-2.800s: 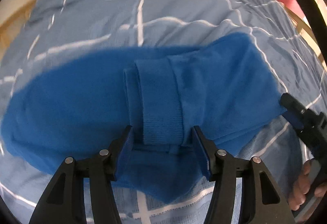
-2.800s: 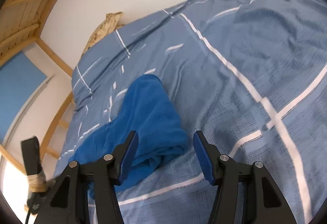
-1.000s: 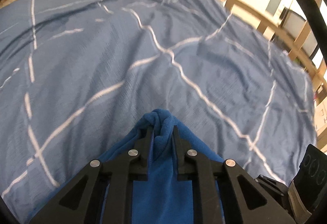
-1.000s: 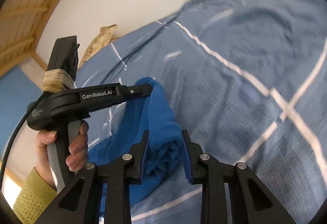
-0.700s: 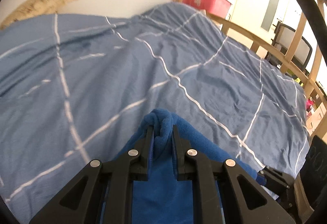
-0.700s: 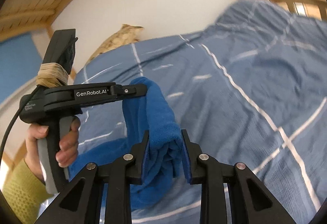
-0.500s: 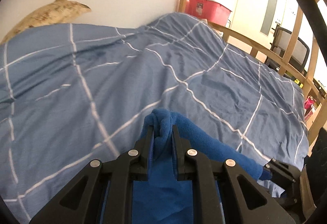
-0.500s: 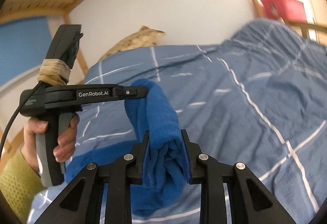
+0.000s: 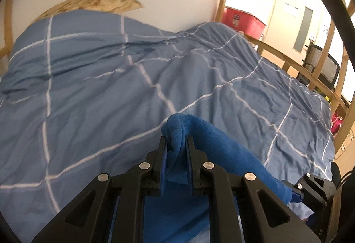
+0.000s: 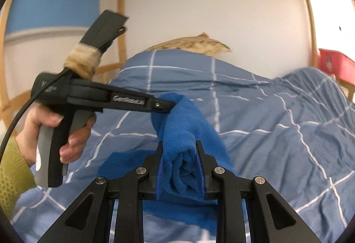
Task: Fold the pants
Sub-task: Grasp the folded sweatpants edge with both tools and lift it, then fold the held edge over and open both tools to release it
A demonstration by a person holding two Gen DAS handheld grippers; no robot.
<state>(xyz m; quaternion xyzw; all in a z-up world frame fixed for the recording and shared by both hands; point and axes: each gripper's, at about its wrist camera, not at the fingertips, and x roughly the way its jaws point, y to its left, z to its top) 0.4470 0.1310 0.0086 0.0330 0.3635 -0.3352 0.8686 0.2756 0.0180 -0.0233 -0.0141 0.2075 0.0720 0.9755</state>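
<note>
The blue fleece pants (image 9: pixel 221 145) hang lifted above the bed, stretched between both grippers. My left gripper (image 9: pixel 176 139) is shut on one bunched end of the pants. It also shows in the right wrist view (image 10: pixel 170 106), held by a hand, pinching the pants' upper corner. My right gripper (image 10: pixel 178 147) is shut on a thick fold of the pants (image 10: pixel 186 129). The right gripper shows at the lower right of the left wrist view (image 9: pixel 310 187). The lower part of the pants droops below both grippers, partly hidden.
A blue duvet with white grid lines (image 9: pixel 111 87) covers the bed under the pants. A tan pillow (image 10: pixel 190 43) lies at the white wall. A wooden bed rail (image 9: pixel 310 78) runs along the right, with a red bin (image 9: pixel 244 21) and an office chair (image 9: pixel 321 67) beyond.
Both grippers closed on the pants lying flat on the bed, then lifted them up; over the last second both rose and tilted up, bringing the wall and pillow into view.
</note>
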